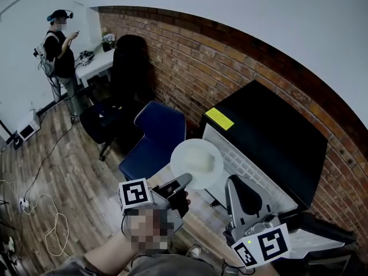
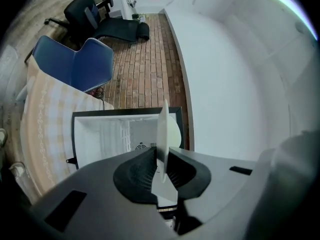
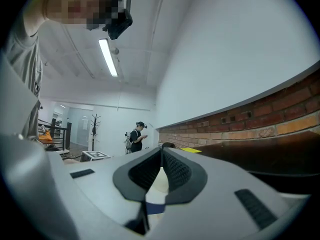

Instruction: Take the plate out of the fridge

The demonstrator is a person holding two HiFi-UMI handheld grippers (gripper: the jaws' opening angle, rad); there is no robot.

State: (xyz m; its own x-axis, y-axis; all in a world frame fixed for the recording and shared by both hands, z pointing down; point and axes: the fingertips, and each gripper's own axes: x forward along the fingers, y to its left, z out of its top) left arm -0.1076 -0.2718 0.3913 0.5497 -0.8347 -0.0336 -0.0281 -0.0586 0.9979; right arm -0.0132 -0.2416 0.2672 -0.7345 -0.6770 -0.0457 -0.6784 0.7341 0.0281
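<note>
A white round plate hangs in the air in front of the black fridge, whose white inside stands open. My left gripper is shut on the plate's near rim. In the left gripper view the plate stands edge-on between the pads, with the open fridge compartment behind it. My right gripper is to the right of the plate, close to the fridge front. In the right gripper view its jaws meet at the tips with nothing held.
A yellow sticker lies on the fridge top. A blue chair and a black office chair stand to the left along the brick wall. A person stands by a far desk. Cables lie on the wood floor.
</note>
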